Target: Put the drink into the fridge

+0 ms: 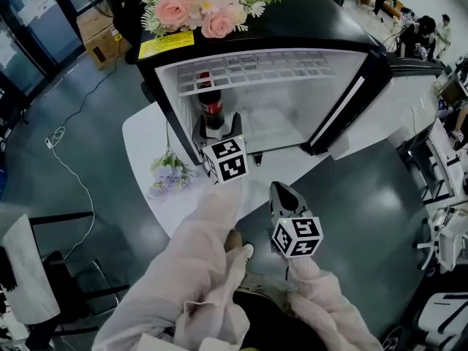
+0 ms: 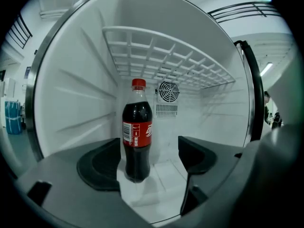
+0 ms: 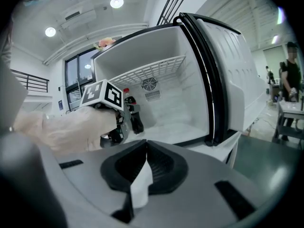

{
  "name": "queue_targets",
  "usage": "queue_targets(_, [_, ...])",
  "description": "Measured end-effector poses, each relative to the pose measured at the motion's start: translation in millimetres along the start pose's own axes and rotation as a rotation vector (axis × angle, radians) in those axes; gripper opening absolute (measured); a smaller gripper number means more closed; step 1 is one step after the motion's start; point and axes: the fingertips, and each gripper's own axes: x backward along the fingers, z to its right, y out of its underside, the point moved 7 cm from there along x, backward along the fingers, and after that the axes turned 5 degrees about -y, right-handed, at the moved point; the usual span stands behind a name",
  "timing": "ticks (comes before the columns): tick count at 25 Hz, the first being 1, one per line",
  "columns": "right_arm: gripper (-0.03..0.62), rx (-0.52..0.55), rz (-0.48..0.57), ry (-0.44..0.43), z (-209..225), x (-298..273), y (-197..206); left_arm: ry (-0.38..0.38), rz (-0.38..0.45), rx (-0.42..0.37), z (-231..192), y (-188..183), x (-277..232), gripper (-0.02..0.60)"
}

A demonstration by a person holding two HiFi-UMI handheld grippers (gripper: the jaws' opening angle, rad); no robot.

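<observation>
My left tongs [image 2: 150, 148] hang released, jaws spread wide, at the mouth of the fridge [image 2: 80, 89]. The bottle [image 2: 137, 141] stands upright on the fridge floor in their gap, nearer the left jaw. My right tongs [image 3: 144, 160] are clenched on nothing, outside the fridge.

Bottle [image 2: 137, 141] upright in fridge [image 2: 80, 84], fingers [image 2: 99, 164] apart

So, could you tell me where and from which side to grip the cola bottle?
Probably around the labelled middle of the cola bottle, coming level through the open front of the fridge: it stands upright, and the wire shelf blocks the top.
</observation>
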Motion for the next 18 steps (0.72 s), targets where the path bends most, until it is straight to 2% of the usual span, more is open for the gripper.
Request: queue_targets(18, [0.012,0.002,0.015,0.019,-16.0,21.3,11.2,0.130,-0.053,-0.059,-9.9,29.3,50.8,0.373])
